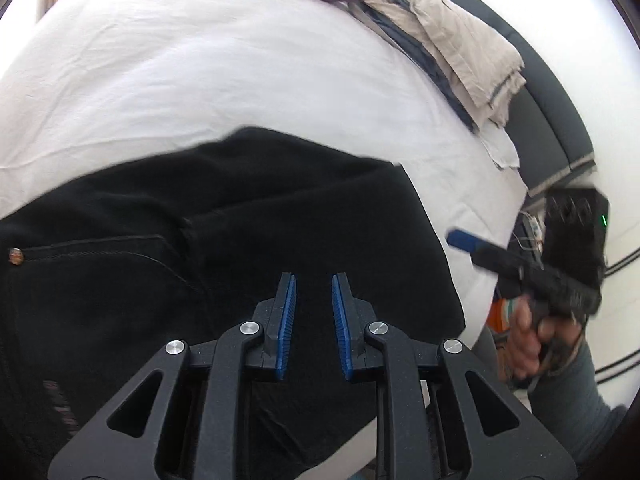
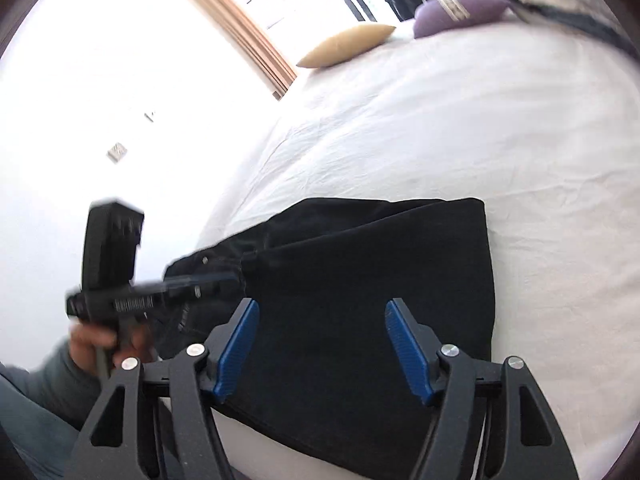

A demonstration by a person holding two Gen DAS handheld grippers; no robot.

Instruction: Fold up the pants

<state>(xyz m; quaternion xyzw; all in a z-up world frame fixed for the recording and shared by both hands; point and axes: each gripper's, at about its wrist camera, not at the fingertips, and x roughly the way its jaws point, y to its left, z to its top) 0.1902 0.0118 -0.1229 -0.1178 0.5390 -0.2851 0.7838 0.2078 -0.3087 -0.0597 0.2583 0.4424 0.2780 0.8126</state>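
Pants [image 1: 240, 240]: black, folded into a compact block, lying flat on the white bed sheet [image 1: 200, 80] near the bed's front edge; we see a pocket seam and a copper rivet [image 1: 16, 257] at the left side of the left wrist view.
Fold edge: in the right wrist view the pants [image 2: 380, 280] end in a straight, clean edge on the side toward the middle of the bed.
Left gripper [image 1: 313, 284]: we read its jaws as released, a narrow gap between the blue pads, no cloth pinched; it hangs over the pants, tips above the black fabric.
Right gripper [image 2: 320, 308]: jaws spread wide, nothing between the pads; it hangs over the pants near the bed's front edge.
Hands: a hand [image 1: 528, 340] with a grey sleeve holds the right gripper's handle off the bed's right side; another hand [image 2: 100, 340] holds the left gripper, blurred.
Far end of bed: a purple cushion [image 2: 460, 12] and a tan pillow [image 2: 348, 44] rest there; a pile of beige and blue cloth [image 1: 452, 40] lies at the far right corner.
Contact: we cannot tell whether either gripper's tips touch the fabric.
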